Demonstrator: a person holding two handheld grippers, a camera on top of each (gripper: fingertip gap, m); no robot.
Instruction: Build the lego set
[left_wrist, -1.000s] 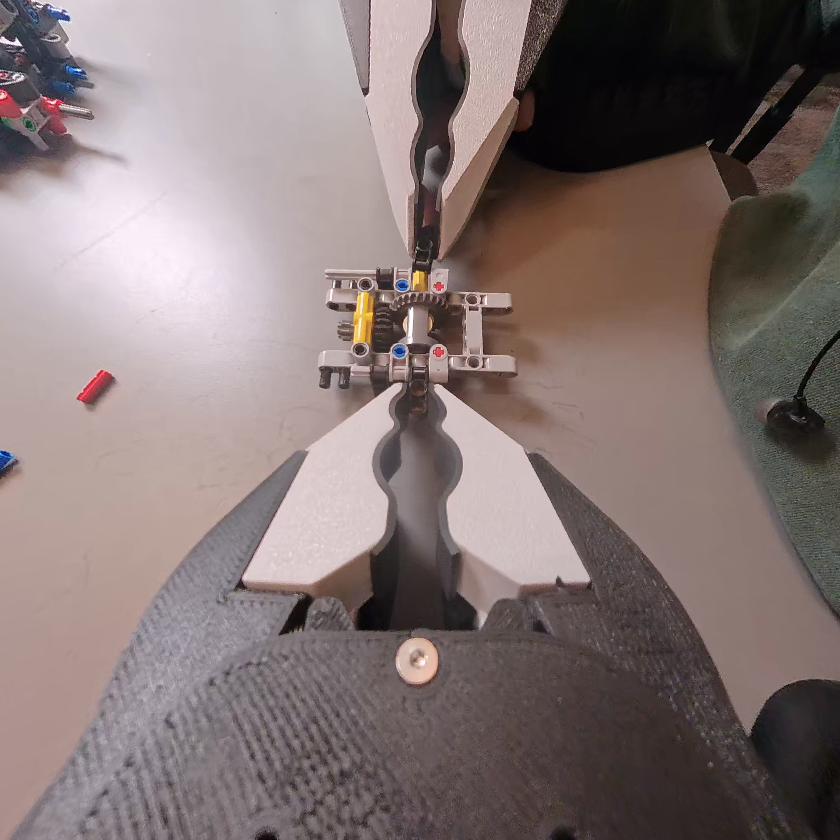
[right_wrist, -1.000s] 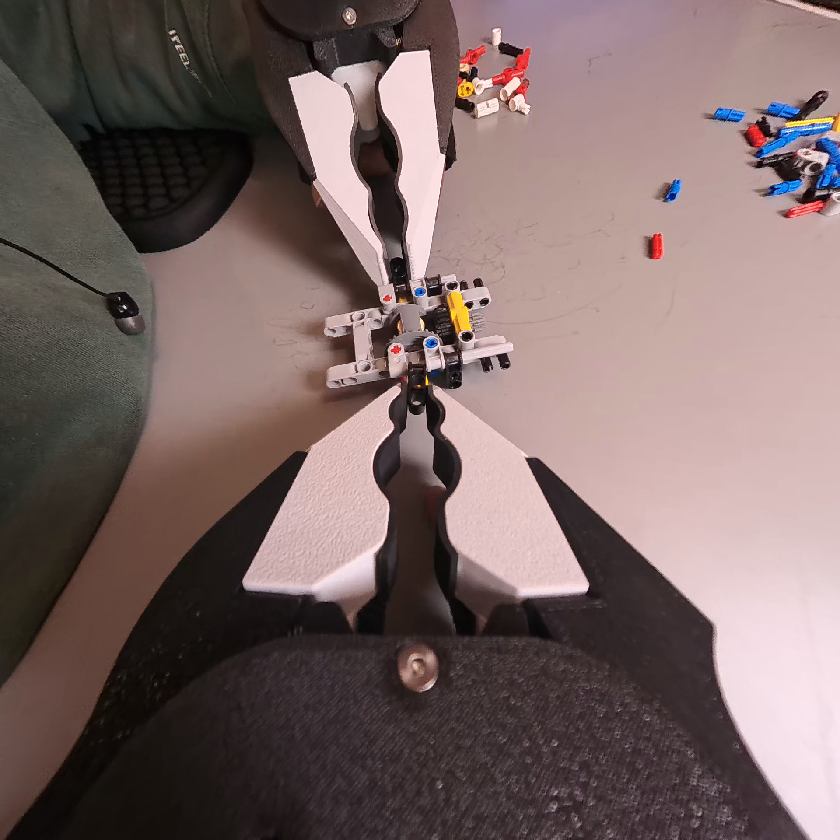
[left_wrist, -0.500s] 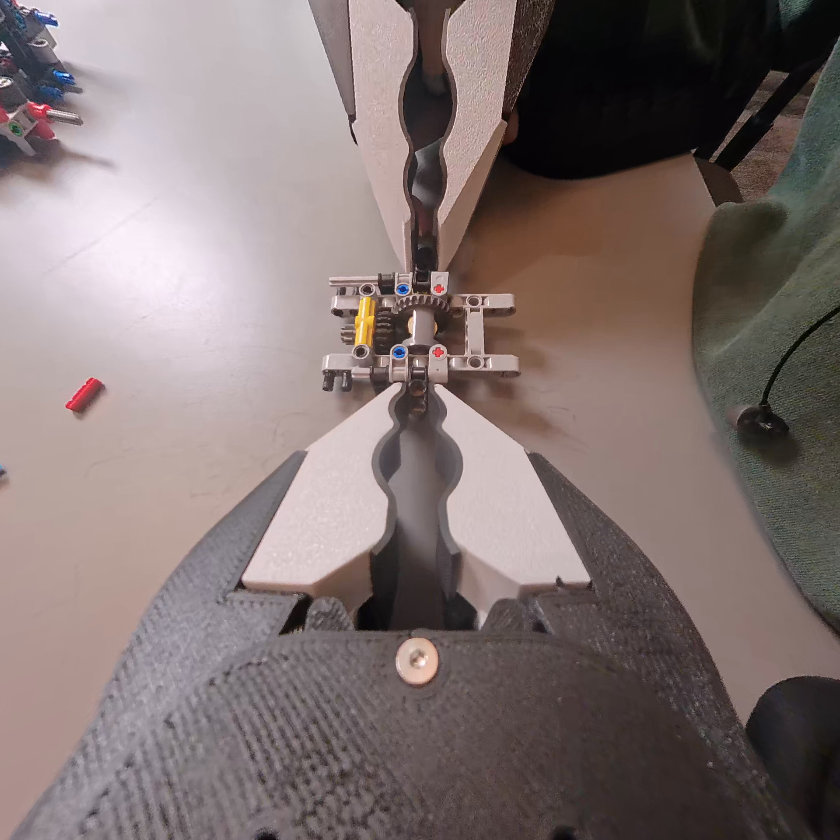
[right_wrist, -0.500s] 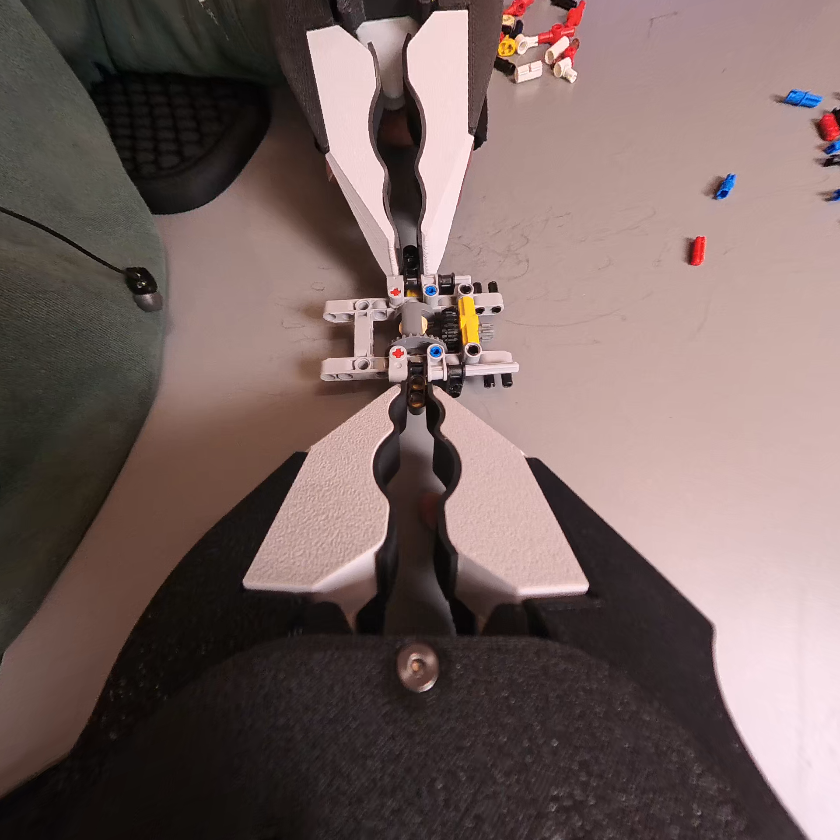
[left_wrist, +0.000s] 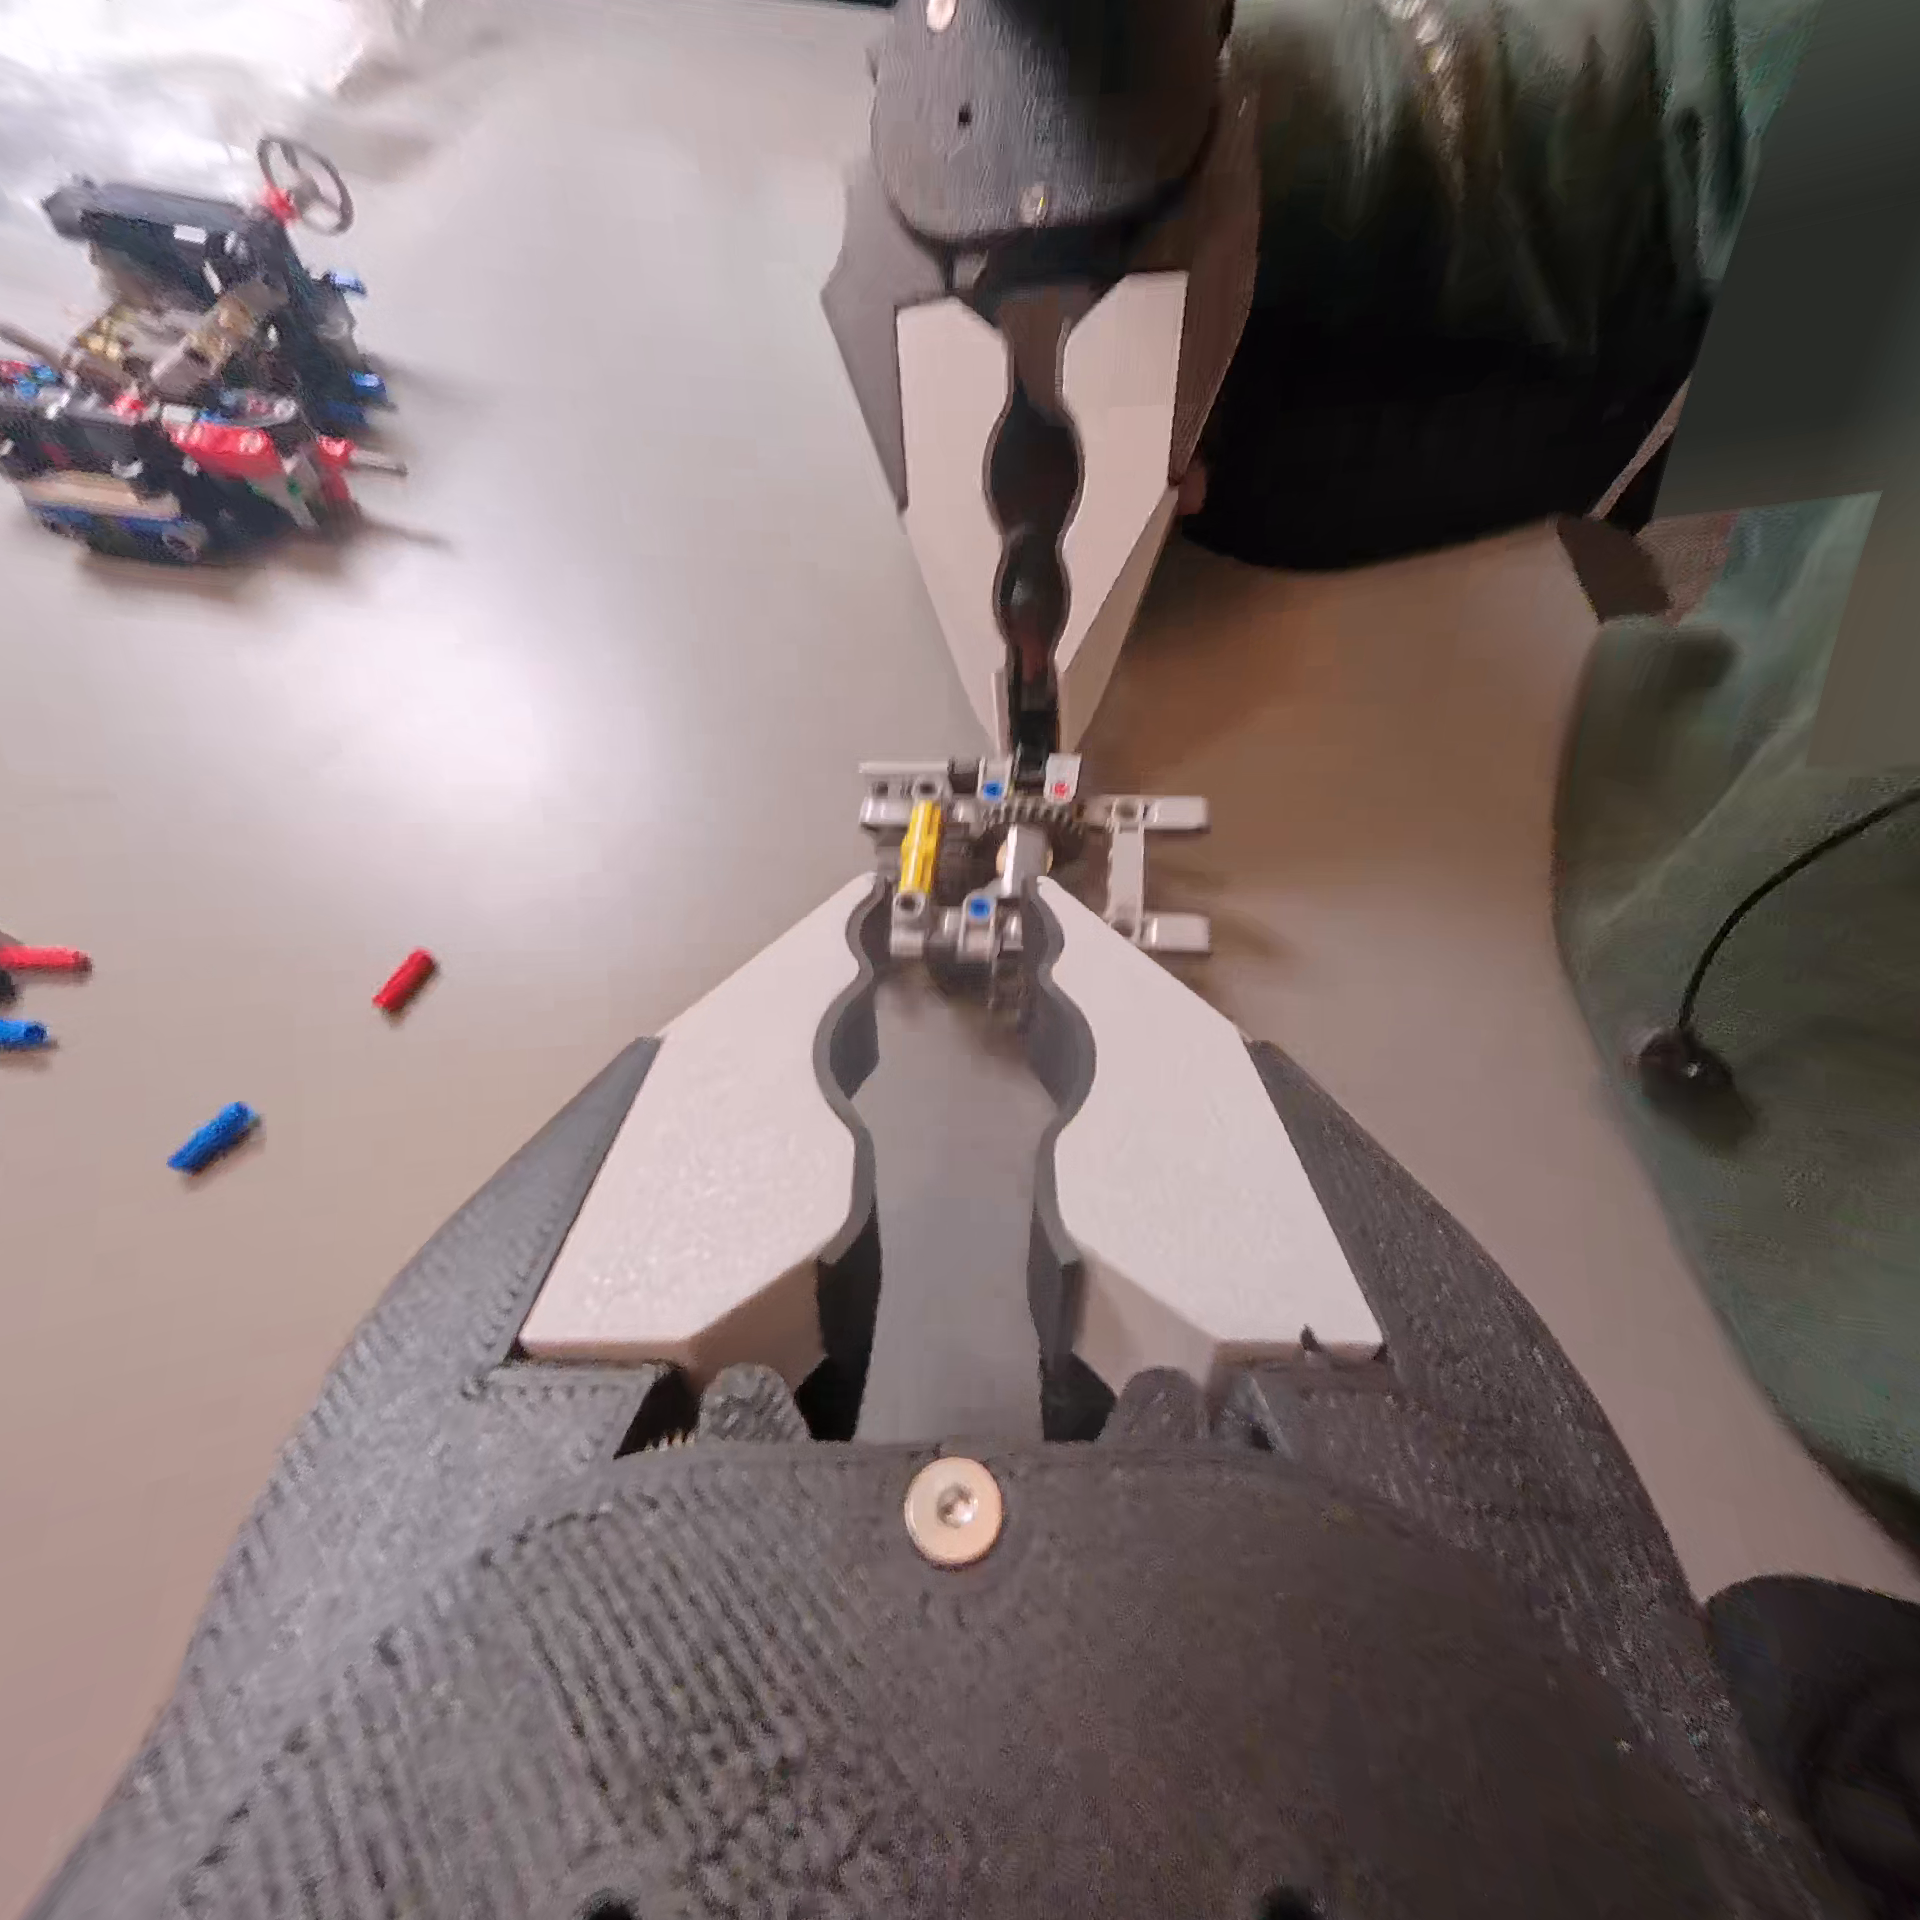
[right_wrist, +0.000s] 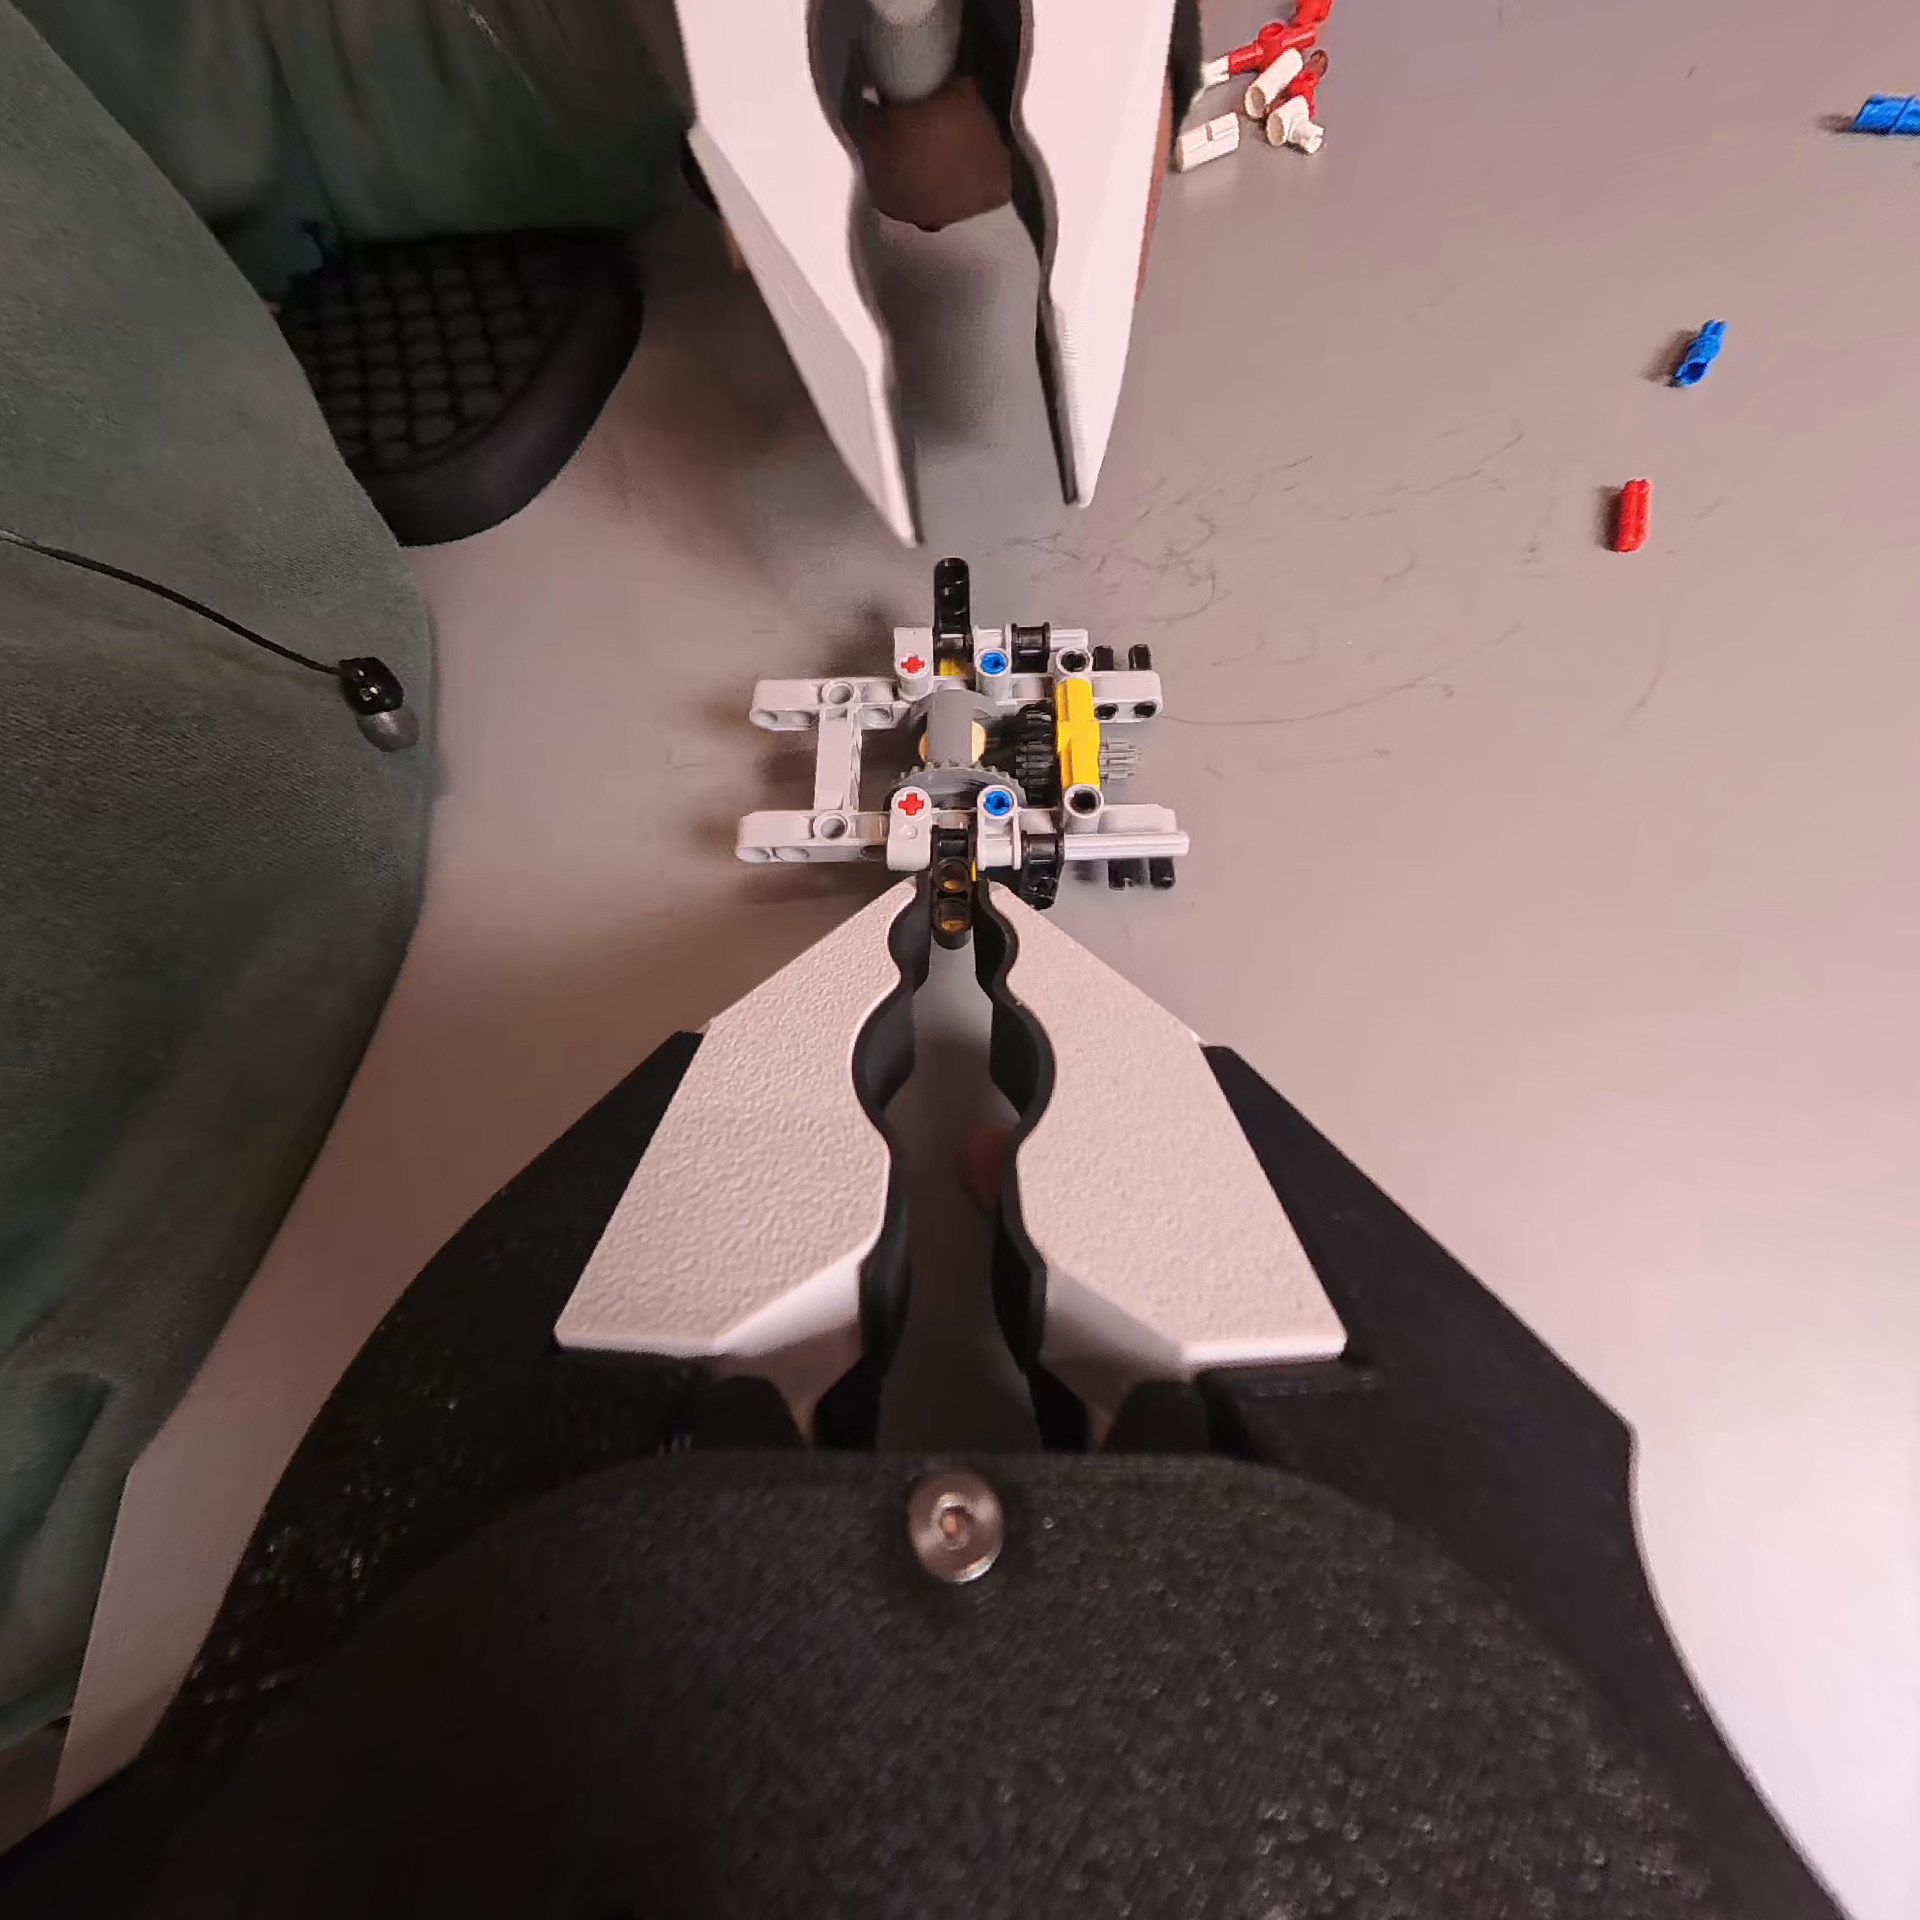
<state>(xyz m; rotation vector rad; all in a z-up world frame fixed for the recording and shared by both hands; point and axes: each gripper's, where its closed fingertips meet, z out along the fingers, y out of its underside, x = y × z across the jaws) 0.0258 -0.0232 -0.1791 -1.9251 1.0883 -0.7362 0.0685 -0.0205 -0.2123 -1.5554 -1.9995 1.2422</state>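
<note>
Right wrist view, right gripper (right_wrist: 948, 914) clamping lego frame (right_wrist: 961, 758), left gripper (right_wrist: 992, 520) parted

— From my remote seat: what finishes surround the lego frame (right_wrist: 961, 753)?
— Glossy plastic itself, on a smooth, faintly scuffed table (right_wrist: 1455, 935). Nearest me, grainy matt white fingers (right_wrist: 748, 1143); left, soft green cloth (right_wrist: 156, 831).
</note>
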